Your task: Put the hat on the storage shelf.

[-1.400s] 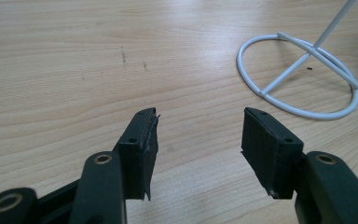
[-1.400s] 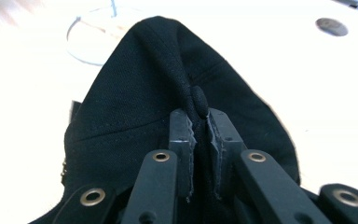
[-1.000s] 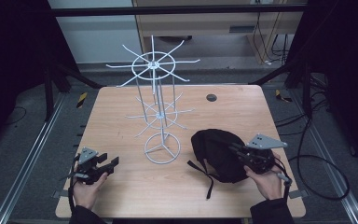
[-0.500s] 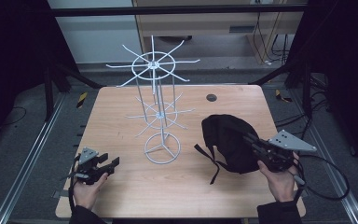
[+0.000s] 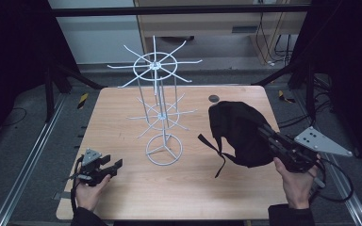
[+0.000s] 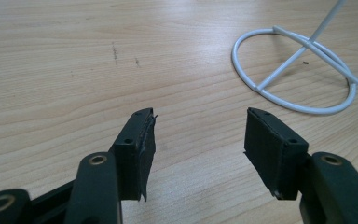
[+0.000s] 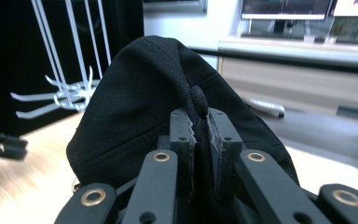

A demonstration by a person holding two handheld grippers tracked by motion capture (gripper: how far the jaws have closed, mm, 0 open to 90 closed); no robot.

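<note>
A wooden table (image 5: 122, 108) is filling the middle of the high view, ringed by dark floor and metal rails. On it, left of centre, a white wire display rack (image 5: 156, 101) is standing upright on its round base, its spoked arms fanning out at two levels.

To the rack's right, a black cap (image 5: 238, 132) is hanging above the table's right side, a loose strap trailing down from it toward the wood. The right gripper (image 5: 273, 139) is holding it there: in the right gripper view, its two black jaws are standing nearly together, pinching a fold of the cap's fabric (image 7: 168, 107) between the pads, with the crown bulging up ahead of them.

At the near left corner of the table, the left gripper (image 5: 111, 165) is resting low in the person's hand, well apart from the rack. In the left gripper view its jaws are standing wide apart over bare wood, nothing between them, with the rack's ring base (image 6: 298, 70) lying ahead.
</note>
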